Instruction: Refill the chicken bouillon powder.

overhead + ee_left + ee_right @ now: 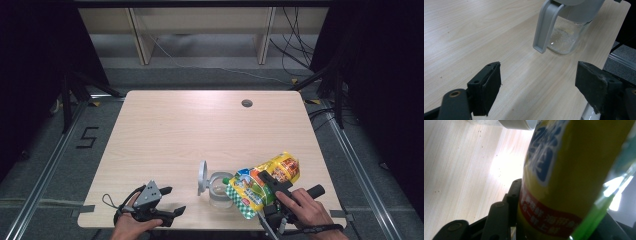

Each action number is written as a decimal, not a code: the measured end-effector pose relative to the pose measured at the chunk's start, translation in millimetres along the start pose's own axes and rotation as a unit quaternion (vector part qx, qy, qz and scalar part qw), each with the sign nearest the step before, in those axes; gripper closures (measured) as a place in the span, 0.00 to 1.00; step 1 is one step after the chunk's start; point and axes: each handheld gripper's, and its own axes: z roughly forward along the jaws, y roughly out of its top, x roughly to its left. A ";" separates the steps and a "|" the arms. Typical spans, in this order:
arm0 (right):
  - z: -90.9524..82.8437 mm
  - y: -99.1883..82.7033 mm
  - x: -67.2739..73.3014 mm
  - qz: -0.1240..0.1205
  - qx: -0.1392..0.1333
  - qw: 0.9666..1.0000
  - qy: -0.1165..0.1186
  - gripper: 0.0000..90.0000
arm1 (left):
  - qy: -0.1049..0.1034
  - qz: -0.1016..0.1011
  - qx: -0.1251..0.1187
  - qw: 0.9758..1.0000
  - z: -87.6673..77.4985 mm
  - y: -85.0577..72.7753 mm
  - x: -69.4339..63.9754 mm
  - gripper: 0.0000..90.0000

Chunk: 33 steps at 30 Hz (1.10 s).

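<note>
A clear glass jar (219, 191) with a grey flip lid (202, 177) standing open sits near the table's front edge. The jar (567, 35) holds a thin layer of pale grains. A yellow and green snack pouch (260, 182) is tilted with its green spout end at the jar's mouth. My right gripper (272, 192) is shut on the pouch (574, 182), which fills the space between its jaws. My left gripper (172, 200) rests open at the front left, a short way left of the jar, jaws wide apart (537, 87) and empty.
The wooden table (200, 130) has a round cable hole (246, 103) at the back right. Black frames and cables stand beyond the table's far side. A floor mark like a "5" (87, 136) lies to the left.
</note>
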 end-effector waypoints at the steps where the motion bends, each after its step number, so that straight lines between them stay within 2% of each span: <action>1: 0.6 0.0 0.1 -0.004 -0.003 1.000 -0.001 0.65 | 0.000 0.001 0.001 1.000 0.0 0.0 0.0 0.22; 3: 1.2 1.4 -0.6 -0.024 0.001 1.000 -0.002 0.65 | -0.002 -0.002 0.000 1.000 0.2 0.0 -0.6 0.22; 4: 0.4 1.7 1.0 -0.019 0.010 1.000 0.000 0.65 | -0.002 -0.003 -0.001 1.000 0.1 0.0 -0.7 0.22; 7: 2.2 2.0 -0.5 -0.027 0.000 1.000 -0.003 0.65 | -0.001 -0.003 -0.001 1.000 0.2 -0.1 -0.7 0.22; 9: 2.7 2.9 -1.4 -0.046 0.001 0.999 -0.008 0.65 | -0.003 -0.003 -0.002 1.000 0.6 -0.4 -0.7 0.22; 10: 2.0 3.1 0.1 -0.039 0.010 0.999 -0.004 0.65 | -0.001 0.001 0.000 1.000 0.4 -0.2 -0.2 0.22; 13: 2.5 3.4 -1.8 -0.046 0.009 0.999 -0.005 0.65 | -0.003 -0.007 -0.007 1.000 1.3 -0.3 -1.6 0.22; 14: 3.5 3.5 -4.0 -0.063 0.003 0.998 -0.009 0.65 | -0.002 -0.006 -0.007 1.000 1.2 -0.3 -1.7 0.22; 15: 3.9 4.0 -5.4 -0.069 0.001 0.998 -0.011 0.65 | 0.001 0.003 0.001 1.000 0.2 -0.2 0.0 0.22; 17: 3.1 3.8 -3.7 -0.052 0.008 0.999 -0.012 0.65 | 0.000 0.001 0.000 1.000 0.4 -0.2 -0.3 0.22; 18: 3.1 4.3 -5.6 -0.062 0.011 0.998 -0.006 0.65 | -0.001 0.001 0.000 1.000 0.5 -0.3 -0.3 0.22; 19: 3.6 4.3 -5.4 -0.061 0.012 0.998 -0.004 0.65 | 0.000 0.002 0.000 1.000 0.7 -0.3 -0.4 0.22; 22: 4.3 4.9 -8.5 -0.075 0.009 0.997 -0.009 0.65 | 0.000 0.000 -0.003 1.000 1.4 -0.7 -0.6 0.22; 23: 4.3 5.5 -11.2 -0.092 0.007 0.996 -0.012 0.65 | -0.001 -0.003 -0.004 1.000 1.5 -0.9 -0.7 0.22; 25: 2.6 5.8 -10.8 -0.085 0.019 0.996 -0.008 0.66 | 0.000 -0.003 -0.003 1.000 1.3 -0.8 -0.7 0.22; 28: 2.1 7.1 -14.1 -0.101 0.021 0.995 -0.013 0.66 | 0.000 0.000 -0.003 1.000 1.3 -0.6 -0.9 0.22; 32: 1.3 8.9 -14.6 -0.105 0.027 0.994 -0.016 0.66 | 0.002 0.002 -0.003 1.000 1.4 -0.9 -0.9 0.22; 33: 2.9 7.4 -15.7 -0.116 0.018 0.993 -0.018 0.66 | 0.001 0.002 0.000 1.000 0.7 -0.6 -0.6 0.22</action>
